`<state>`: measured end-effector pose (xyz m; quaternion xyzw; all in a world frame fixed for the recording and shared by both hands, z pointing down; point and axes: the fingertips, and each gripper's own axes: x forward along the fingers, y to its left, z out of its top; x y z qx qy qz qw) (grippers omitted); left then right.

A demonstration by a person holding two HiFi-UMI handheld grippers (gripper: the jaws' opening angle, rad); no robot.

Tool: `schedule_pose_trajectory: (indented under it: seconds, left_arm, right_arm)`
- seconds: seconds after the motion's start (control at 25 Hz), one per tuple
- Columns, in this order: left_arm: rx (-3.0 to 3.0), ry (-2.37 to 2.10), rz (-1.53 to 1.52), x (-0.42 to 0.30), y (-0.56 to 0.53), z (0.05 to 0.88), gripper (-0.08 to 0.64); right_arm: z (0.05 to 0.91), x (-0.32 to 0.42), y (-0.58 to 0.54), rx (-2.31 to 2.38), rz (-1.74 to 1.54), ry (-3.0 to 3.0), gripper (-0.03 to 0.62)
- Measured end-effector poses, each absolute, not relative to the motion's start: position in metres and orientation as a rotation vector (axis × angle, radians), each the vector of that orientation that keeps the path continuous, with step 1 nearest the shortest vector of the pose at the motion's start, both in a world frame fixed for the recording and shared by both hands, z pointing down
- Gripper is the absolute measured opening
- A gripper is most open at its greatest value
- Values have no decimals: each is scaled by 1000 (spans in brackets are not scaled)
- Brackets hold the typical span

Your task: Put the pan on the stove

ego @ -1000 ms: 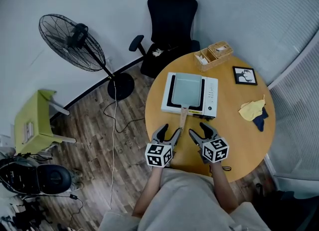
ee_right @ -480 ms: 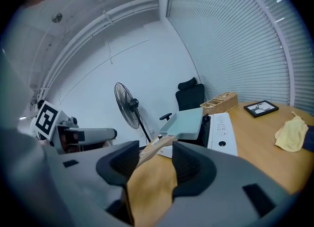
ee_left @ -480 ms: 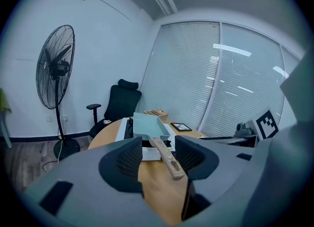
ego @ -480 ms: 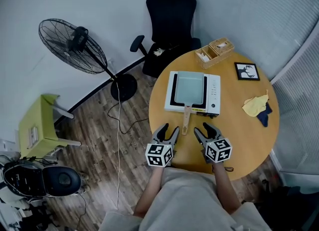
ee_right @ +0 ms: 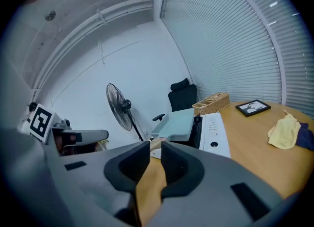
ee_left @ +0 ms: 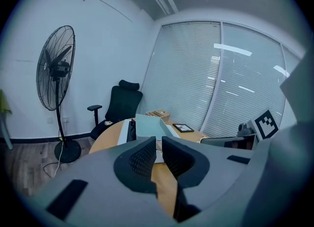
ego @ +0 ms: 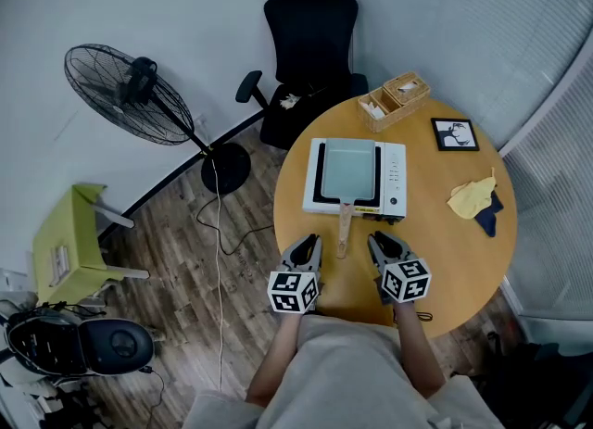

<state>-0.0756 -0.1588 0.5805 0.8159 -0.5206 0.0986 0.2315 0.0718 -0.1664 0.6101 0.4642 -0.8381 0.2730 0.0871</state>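
Grey-green, the rectangular pan [ego: 347,166] sits on the white stove [ego: 394,180] mid-tabletop [ego: 445,251], its wooden handle [ego: 344,226] pointing toward the near edge. The left claw [ego: 304,253] and right claw [ego: 385,249] hover just inside that edge, one on either side of the handle and apart from it. Both are closing, down to a narrow gap, with nothing between the jaws. Bare wood lies open right of the stove, up to a yellow cloth [ego: 468,200] near the right edge.
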Motion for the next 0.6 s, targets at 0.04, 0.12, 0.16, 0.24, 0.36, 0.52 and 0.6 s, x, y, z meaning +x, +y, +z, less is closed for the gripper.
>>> schedule_pose_trajectory:
  seconds: [0.04,0.12,0.16,0.24,0.36,0.52,0.6]
  left_arm:
    - [2243,-1432,268,-76,-159,581,53]
    - [2245,-1431,262,-78,-160,581,38]
    - [2247,-1430,258,-79,-160,580,34]
    - [2247,-1426,249,-80,-160,579,29]
    - [2249,-1419,242,-80,-160,579,29]
    - [2231,-1401,244,-80,-158,582,29]
    - [2198,-1390,236,-82,-156,586,28]
  right_arm:
    - [610,72,-167,1388,815,-2496,72]
    - [610,71,-167,1396,814,-2496,54]
    - [610,70,-167,1397,811,-2498,44]
    - [609,69,-167,1389,808,-2506,34]
    - [609,67,-166,1379,807,-2506,29]
    - [610,67,-164,1381,813,-2506,29]
    - [611,67,-162,1383,818,-2508,29]
